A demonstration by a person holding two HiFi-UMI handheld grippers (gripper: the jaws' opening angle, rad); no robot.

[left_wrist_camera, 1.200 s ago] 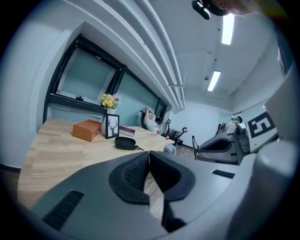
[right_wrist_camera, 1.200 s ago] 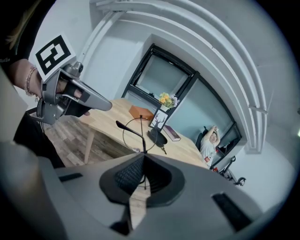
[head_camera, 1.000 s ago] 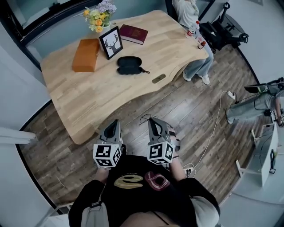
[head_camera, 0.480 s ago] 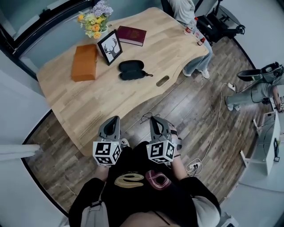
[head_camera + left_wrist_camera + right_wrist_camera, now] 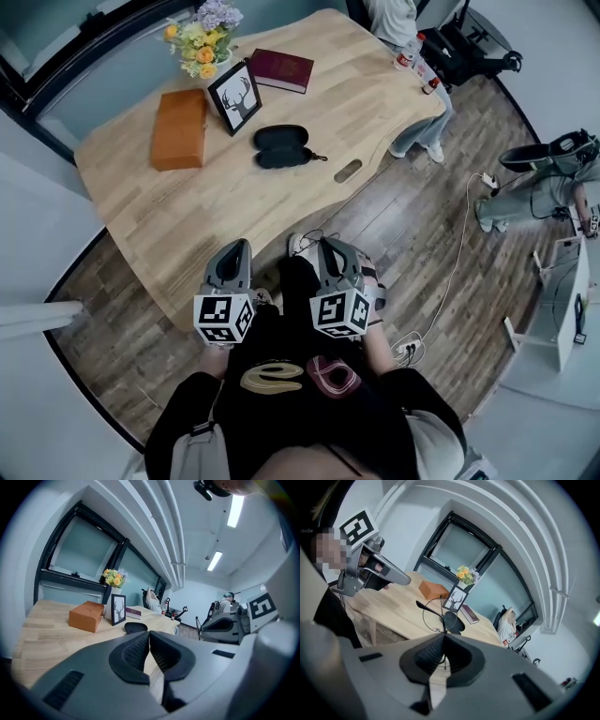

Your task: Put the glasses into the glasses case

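- Right gripper [image 5: 443, 637] has its jaws pressed together on a thin wire-framed pair of glasses [image 5: 436, 613]. One round lens stands up just beyond the tips, and a temple sticks out to that gripper's left.
- Left gripper [image 5: 149, 639] has its jaws together with nothing between them. It is held level with the right one, just to its left.
- Ahead of both grippers and well apart from them, the black glasses case [image 5: 281, 147] lies on the wooden table [image 5: 216, 216]. It sits past the table's near edge and just this side of the deer picture frame [image 5: 233, 94].
- From the right gripper the case lies almost straight along the jaw line, directly behind the held lens. From the left gripper it lies a little to the left of the jaw line.
- Neither gripper is clearly the nearer one, since the case sits about midway between their lines.
- The case's long axis runs crosswise to the grippers' pointing direction, so its broad side faces them.
- It appears to lie open in two halves, though it is too small to be sure.
- As a judgement, the carry must go forward over the table edge, with the glasses turned to lie along that crosswise axis.
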